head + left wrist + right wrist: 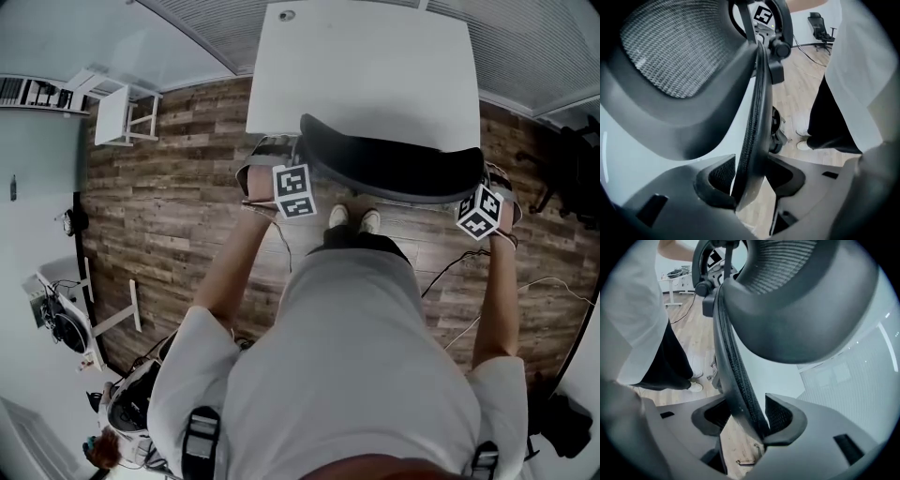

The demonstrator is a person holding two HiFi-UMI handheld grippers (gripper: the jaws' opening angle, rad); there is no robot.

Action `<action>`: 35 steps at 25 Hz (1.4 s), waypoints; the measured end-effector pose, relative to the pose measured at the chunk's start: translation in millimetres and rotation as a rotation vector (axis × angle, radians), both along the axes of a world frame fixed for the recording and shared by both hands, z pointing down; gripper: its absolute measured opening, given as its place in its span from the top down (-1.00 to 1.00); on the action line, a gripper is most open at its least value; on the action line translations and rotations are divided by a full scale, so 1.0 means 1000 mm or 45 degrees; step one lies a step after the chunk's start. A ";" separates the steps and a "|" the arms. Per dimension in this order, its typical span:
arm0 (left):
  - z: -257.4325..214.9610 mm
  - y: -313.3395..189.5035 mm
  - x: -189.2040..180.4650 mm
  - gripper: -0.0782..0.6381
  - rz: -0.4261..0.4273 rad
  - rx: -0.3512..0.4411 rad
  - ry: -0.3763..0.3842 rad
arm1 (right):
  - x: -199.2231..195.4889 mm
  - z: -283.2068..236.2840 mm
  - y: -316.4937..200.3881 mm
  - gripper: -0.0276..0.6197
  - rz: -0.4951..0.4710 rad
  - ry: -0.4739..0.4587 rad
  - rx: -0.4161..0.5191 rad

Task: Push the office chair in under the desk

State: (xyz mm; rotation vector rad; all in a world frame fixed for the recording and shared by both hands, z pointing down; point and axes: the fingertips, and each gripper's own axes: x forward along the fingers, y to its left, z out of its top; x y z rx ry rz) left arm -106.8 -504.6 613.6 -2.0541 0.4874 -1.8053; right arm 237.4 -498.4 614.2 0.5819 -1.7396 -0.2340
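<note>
1. The push looks as good as done. The office chair [394, 167] sits with its backrest along the near edge of the desk [366, 66], and its seat is out of sight beneath the white top (so it is presumably tucked right under).

2. The left gripper [751, 182] is at the left end of the backrest. Its jaws stand apart, with the mesh-edged rim [757, 117] running up between them. There is daylight on at least one side, so nothing is pinched.

3. The right gripper [744, 420] mirrors it at the right end. Its jaws are apart too, and the rim [733, 366] leans through the gap close to the outer pad without being squeezed.

4. I'd call this the letting-go step.

5. What comes next looks like a clean exit. Both grippers need to come up and back off the rim together, without snagging the mesh or towing the chair out from the desk's near edge.

6. The person's shoes [354, 218] are on the wood floor [178, 187] just behind the backrest, about midway between the two grippers.
</note>
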 end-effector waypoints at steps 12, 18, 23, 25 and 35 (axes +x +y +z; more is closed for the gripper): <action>-0.116 0.035 0.018 0.42 -0.288 0.035 0.735 | -0.031 -0.120 0.031 0.41 0.397 -0.679 0.164; -0.207 0.061 0.064 0.53 -0.340 -0.104 1.435 | -0.063 -0.202 0.059 0.54 0.503 -1.116 0.269; -0.237 0.080 0.072 0.65 -0.398 -0.157 1.659 | -0.094 -0.231 0.085 0.66 0.508 -1.264 0.264; -0.250 0.090 0.073 0.66 -0.393 -0.176 1.732 | -0.107 -0.244 0.095 0.68 0.486 -1.342 0.247; -0.313 0.109 0.094 0.68 -0.322 -0.092 1.979 | -0.161 -0.306 0.107 0.80 0.334 -1.540 0.310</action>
